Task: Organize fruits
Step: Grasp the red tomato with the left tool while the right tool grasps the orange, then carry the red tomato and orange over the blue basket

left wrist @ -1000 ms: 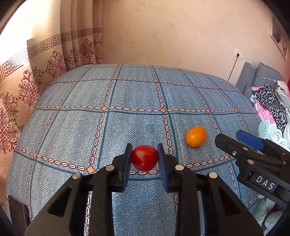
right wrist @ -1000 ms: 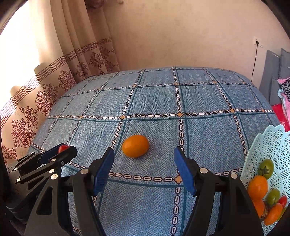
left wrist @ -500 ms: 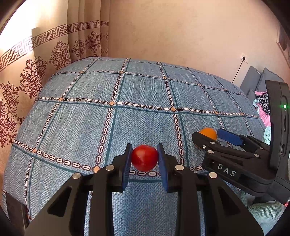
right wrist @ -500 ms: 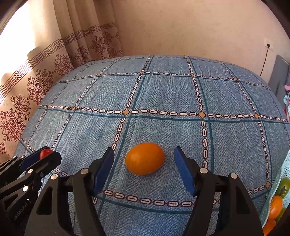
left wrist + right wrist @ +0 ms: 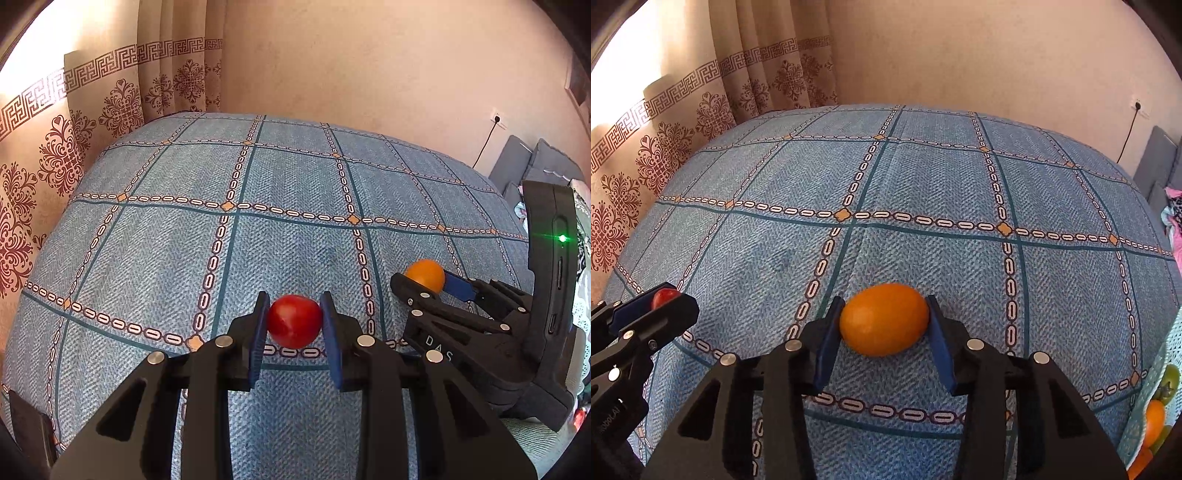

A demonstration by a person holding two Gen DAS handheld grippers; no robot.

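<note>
I'm gripping a red fruit (image 5: 294,320) in the left gripper (image 5: 294,325) while the right gripper (image 5: 884,325) is pinching the orange fruit (image 5: 884,319) on the blue bedspread (image 5: 923,184). Next I'm probably carrying both over to the white basket (image 5: 1145,417) on the right, gently.

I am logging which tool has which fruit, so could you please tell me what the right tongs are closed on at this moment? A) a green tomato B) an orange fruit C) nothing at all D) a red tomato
B: in the right wrist view the right tongs have both blue pads pressed against the sides of the orange fruit on the blue cloth, while the red tomato sits in the left tongs.
</note>
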